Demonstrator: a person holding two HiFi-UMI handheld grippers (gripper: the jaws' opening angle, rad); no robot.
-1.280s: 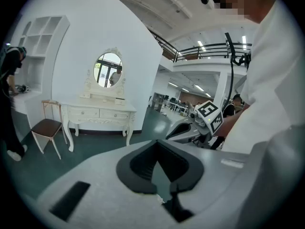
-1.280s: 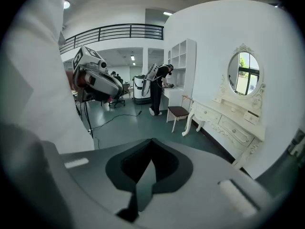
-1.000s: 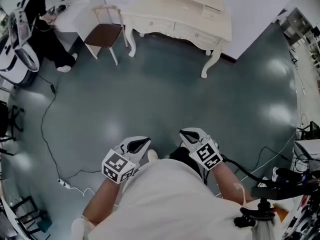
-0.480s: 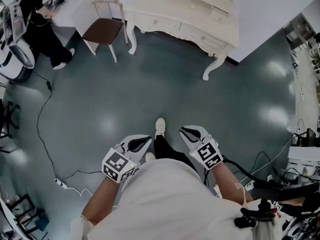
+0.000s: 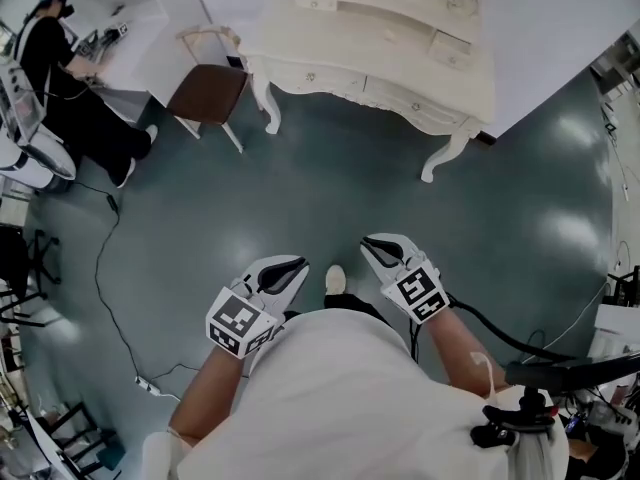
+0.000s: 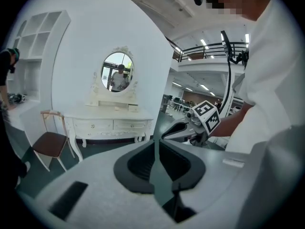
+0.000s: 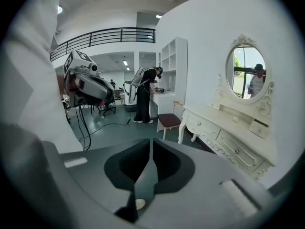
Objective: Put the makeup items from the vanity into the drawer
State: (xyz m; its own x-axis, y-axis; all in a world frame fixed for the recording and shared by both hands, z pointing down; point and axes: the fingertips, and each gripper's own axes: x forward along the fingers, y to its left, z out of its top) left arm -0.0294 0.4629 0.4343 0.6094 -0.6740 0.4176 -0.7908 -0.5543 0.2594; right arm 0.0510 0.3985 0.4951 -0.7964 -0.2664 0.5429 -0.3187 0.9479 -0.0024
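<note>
Big open room with a grey-green floor (image 5: 300,188), and the white vanity (image 5: 380,58) sits against the far wall, well apart from the person. Just beside its left end there's a chair (image 5: 208,93). Both tools are carried low in front of the body, pointing ahead. That looks like plain walking posture, since nothing is within reach yet. The left tongs (image 5: 288,270) are pressed together with nothing between them. Same deal with the right tongs (image 5: 378,250), closed on air. Presumably the makeup items are up on the vanity's surface, but they're too small to pick out from here. As far as anyone can tell, its drawers (image 5: 398,92) are closed. So the task hasn't really started. Best guess for the next step is getting close and opening a drawer first, so there's somewhere to drop stuff.
</note>
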